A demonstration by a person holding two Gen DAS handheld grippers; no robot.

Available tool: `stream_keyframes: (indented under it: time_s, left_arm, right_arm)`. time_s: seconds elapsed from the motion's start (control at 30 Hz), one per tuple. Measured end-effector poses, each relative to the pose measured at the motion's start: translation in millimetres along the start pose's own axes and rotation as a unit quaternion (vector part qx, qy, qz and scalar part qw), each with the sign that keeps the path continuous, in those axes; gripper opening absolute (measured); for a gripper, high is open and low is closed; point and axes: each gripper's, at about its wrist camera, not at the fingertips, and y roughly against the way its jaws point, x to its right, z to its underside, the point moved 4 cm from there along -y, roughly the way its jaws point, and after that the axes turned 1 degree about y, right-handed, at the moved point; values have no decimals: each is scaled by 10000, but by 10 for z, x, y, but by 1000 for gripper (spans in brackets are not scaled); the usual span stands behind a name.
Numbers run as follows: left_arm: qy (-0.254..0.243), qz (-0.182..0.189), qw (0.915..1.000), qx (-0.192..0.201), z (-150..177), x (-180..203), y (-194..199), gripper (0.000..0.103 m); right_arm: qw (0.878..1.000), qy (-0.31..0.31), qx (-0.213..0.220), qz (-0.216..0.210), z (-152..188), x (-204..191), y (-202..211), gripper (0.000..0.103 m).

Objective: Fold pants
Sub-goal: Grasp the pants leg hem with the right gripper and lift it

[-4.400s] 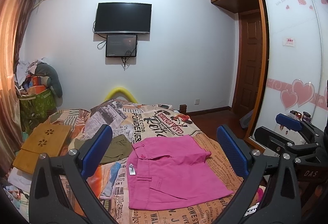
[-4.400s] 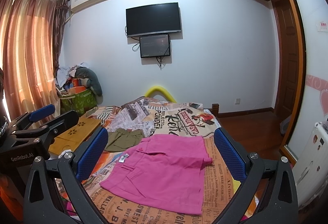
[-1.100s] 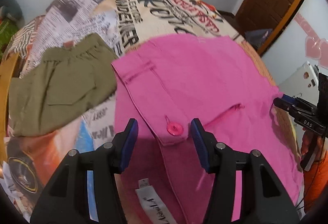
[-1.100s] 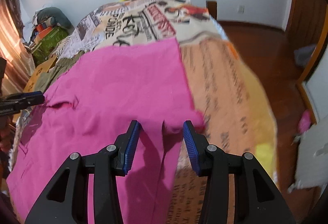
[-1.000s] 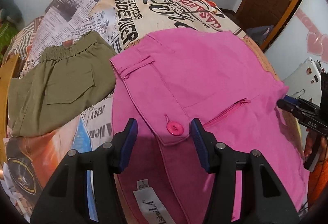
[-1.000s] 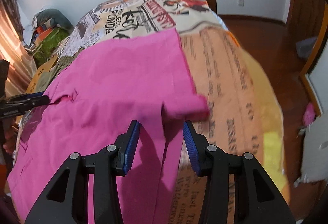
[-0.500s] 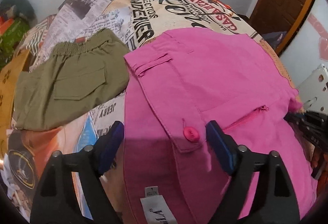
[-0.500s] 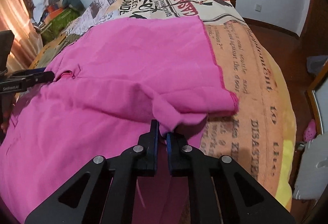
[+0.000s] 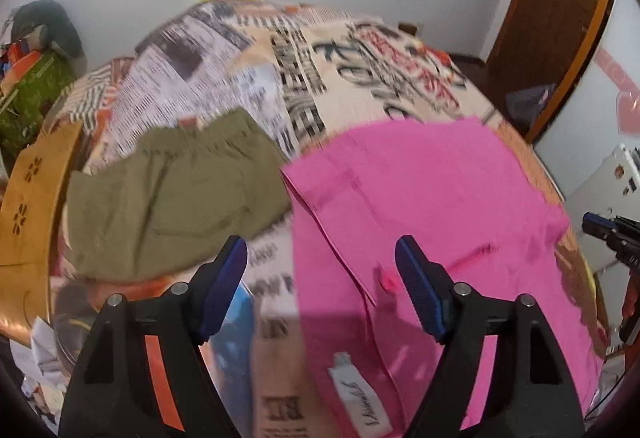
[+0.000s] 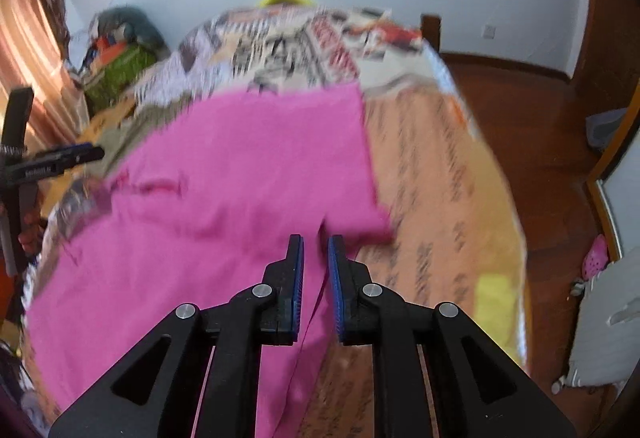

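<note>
Both grippers have lifted: the left gripper (image 9: 320, 290) gapes over the pink pants (image 9: 432, 205) on the bed (image 9: 288, 49). The right gripper (image 10: 316, 274), fingers (image 10: 296, 278) parting slightly, no longer pinches the hem at the bed's right edge. Olive shorts (image 9: 168, 197) lie beside.

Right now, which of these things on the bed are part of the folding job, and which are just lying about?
Part of the job:
- pink pants
- left tongs, open
- right tongs, nearly shut, no cloth visibly pinched

Just lying about:
- olive green shorts
- newspaper-print bedspread
- wooden board
- green bag
</note>
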Motion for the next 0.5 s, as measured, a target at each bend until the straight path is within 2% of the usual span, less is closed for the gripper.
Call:
stream_keyframes:
  time_s: [0.07, 0.13, 0.17, 0.3, 0.5]
  left_arm:
    - [36, -103, 9999, 24, -121, -87, -33, 76]
    - [81, -141, 9999, -12, -234, -161, -133, 76]
    - [103, -154, 9998, -60, -287, -191, -209, 76]
    - [121, -173, 9995, -224, -427, -264, -550, 76]
    - [304, 144, 9974, -641, -433, -338, -1081, 76]
  right_arm:
    - [9999, 25, 164, 40, -162, 8, 25, 18]
    - [9993, 102, 293, 193, -317, 13, -11, 33]
    - [9987, 177, 361, 298, -428, 22, -77, 35]
    - [9985, 238, 340, 350, -704, 68, -401, 38]
    - [9993, 244, 20, 294, -929, 191, -925, 40]
